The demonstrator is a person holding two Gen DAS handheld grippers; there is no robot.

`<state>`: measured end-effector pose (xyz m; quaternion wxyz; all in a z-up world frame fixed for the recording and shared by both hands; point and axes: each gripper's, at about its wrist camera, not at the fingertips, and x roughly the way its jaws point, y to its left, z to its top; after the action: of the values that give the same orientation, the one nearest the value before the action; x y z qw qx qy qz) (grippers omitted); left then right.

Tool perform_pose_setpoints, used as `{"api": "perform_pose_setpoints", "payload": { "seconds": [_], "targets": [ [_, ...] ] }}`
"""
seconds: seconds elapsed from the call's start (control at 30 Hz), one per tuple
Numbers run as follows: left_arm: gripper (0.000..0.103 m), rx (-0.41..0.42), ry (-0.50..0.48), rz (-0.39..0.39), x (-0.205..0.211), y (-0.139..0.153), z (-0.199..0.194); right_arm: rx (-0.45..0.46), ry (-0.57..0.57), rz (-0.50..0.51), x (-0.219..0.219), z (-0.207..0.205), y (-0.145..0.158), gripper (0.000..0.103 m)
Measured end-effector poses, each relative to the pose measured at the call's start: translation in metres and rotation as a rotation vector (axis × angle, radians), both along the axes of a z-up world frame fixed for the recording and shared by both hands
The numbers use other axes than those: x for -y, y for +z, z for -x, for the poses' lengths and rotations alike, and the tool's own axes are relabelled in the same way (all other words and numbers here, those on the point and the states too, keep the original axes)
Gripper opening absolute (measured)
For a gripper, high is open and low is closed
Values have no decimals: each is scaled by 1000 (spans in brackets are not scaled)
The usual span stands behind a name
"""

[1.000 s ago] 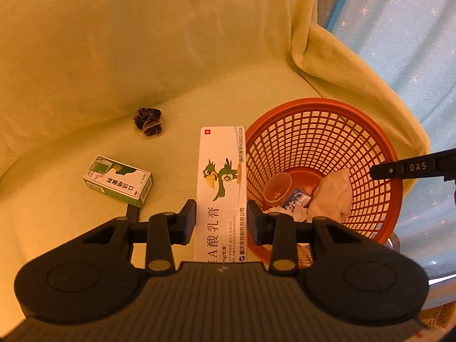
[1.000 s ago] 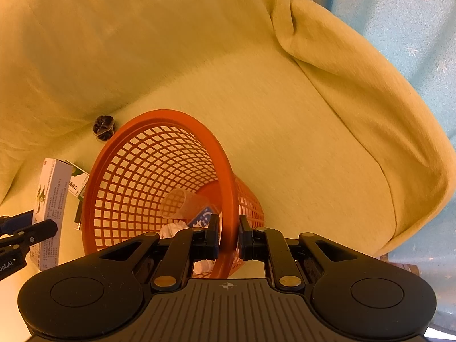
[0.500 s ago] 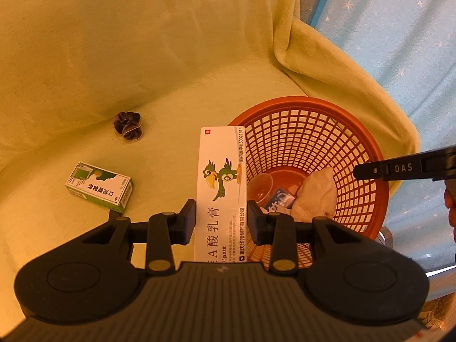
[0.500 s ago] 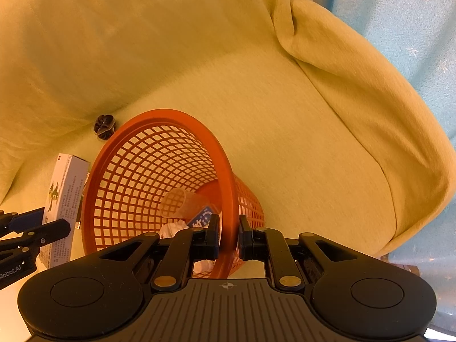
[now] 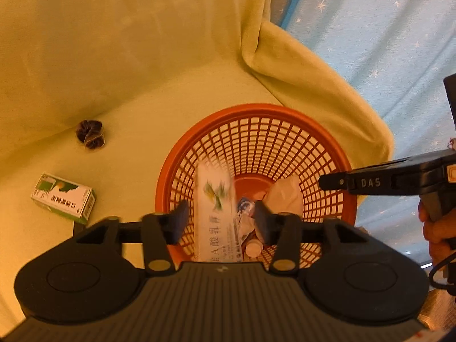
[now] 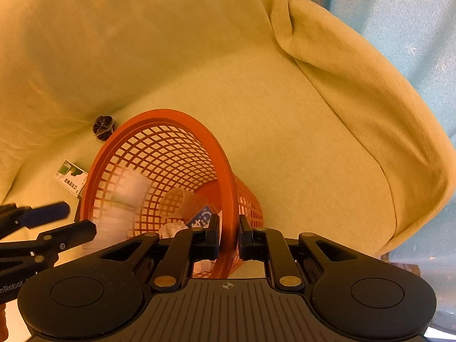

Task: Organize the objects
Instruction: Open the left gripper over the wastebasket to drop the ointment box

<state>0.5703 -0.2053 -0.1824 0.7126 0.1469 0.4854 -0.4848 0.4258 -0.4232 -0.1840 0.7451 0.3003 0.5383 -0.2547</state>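
white ointment box (image 5: 216, 211) loose between spread left gripper (image 5: 221, 222), right gripper (image 6: 228, 238) pinching basket rim (image 6: 228, 199)

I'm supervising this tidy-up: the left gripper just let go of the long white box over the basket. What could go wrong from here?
The white box, blurred between the open left gripper fingers, may catch on the orange basket rim or wedge upright. The right gripper holds that rim tilted; letting go could tip it, spilling the cup.

Sofa seat (image 5: 159, 108) under a yellow-green throw, carrying three things.
An orange mesh basket (image 5: 285, 119) stands on the cushion at the right; a green-and-white box (image 5: 64, 198) lies flat to its left; a small dark scrunchie (image 5: 90, 134) sits near the seat's back crease.
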Motion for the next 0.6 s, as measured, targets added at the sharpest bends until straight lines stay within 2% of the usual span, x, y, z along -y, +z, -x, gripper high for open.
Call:
{"api": "perform_pose_setpoints", "payload": {
  "seconds": [0.3,0.6],
  "targets": [
    [49,37,43,-26,-21,0,-17,-7,-10,1,1,-2,-2,9],
    [49,96,165,-162,-76,-28,-62,-14,-14,1,1,0,-5,9]
  ]
}}
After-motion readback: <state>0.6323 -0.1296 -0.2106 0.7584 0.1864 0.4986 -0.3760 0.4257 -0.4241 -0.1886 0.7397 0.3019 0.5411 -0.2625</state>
